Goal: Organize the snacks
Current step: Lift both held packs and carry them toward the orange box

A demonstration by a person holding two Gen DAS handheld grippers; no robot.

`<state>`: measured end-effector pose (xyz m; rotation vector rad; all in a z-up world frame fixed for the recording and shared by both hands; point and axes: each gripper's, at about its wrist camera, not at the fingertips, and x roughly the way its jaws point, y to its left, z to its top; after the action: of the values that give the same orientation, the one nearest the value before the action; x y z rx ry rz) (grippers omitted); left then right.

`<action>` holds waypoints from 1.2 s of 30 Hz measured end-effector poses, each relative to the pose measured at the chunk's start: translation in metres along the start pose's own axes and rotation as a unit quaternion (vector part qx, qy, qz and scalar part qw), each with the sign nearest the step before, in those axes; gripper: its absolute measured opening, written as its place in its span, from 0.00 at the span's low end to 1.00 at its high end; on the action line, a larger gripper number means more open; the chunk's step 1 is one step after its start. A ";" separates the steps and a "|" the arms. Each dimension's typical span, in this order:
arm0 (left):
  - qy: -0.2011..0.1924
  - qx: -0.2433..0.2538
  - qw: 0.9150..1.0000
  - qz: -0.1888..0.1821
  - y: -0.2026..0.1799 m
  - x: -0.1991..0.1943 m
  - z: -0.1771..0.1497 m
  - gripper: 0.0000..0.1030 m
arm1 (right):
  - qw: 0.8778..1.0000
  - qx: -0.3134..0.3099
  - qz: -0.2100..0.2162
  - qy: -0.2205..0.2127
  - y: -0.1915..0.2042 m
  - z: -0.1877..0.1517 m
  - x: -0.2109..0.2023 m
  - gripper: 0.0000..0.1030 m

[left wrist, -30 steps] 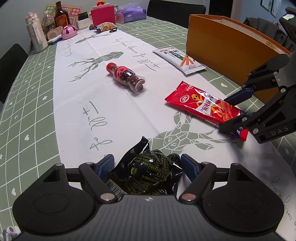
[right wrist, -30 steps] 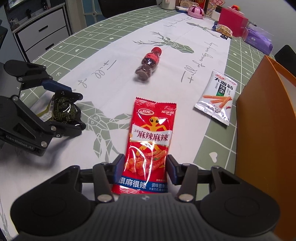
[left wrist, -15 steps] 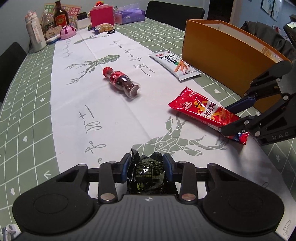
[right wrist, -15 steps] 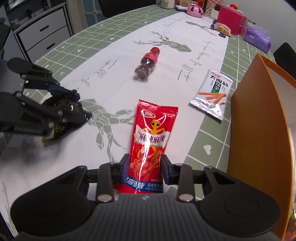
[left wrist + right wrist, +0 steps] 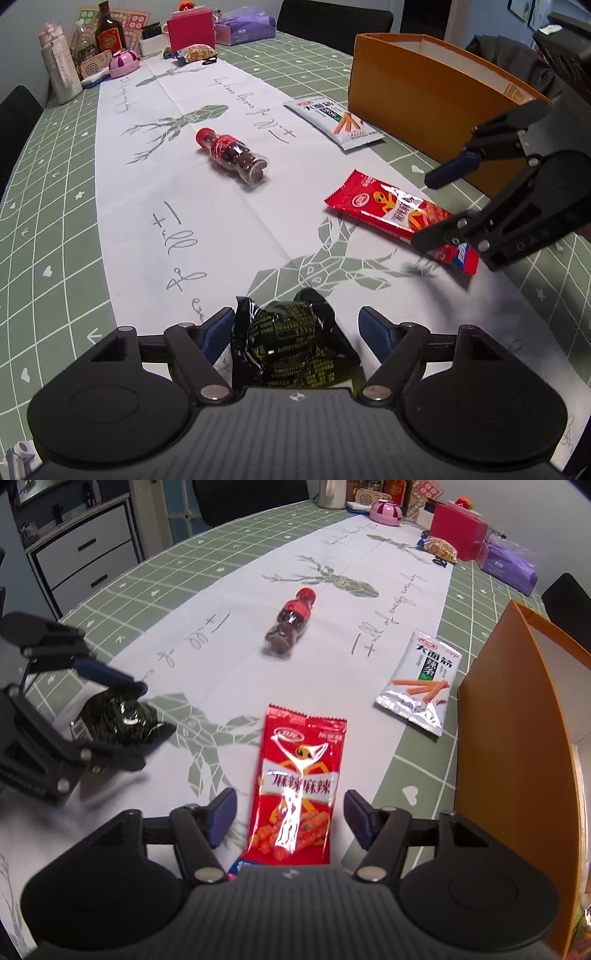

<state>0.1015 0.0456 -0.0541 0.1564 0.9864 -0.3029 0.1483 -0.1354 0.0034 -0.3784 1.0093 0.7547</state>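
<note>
Both jaws have just been opening: left gripper (image 5: 295, 328) straddles a crinkled glossy black pouch (image 5: 291, 350), right gripper (image 5: 290, 812) a flat shiny red foil packet (image 5: 295, 786), neither gripped.

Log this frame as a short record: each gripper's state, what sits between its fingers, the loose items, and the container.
left gripper: open, jaws just reopened
between its fingers: black snack packet, not pinched
right gripper: open, jaws just opened
between its fingers: red spicy-strip packet, flat on the table runner
loose items: small cola bottle on its side; silver snack packet
container: orange box, beside the silver packet
</note>
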 end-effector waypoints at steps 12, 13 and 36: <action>0.010 -0.027 0.999 -0.032 0.011 -0.001 -0.004 0.68 | 1.000 0.006 0.002 0.022 -0.001 0.001 0.018 0.46; 0.014 -0.029 0.999 -0.037 0.010 0.000 -0.003 0.68 | 1.000 0.007 0.002 0.021 -0.001 0.001 0.018 0.46; -0.012 -0.064 0.997 -0.030 0.015 -0.021 0.005 0.51 | 1.000 0.023 0.007 -0.008 -0.009 0.005 -0.009 0.42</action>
<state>0.0994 0.0618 -0.0342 0.0075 0.9852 -0.2950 0.1549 -0.1419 0.0131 -0.3244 1.0128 0.7447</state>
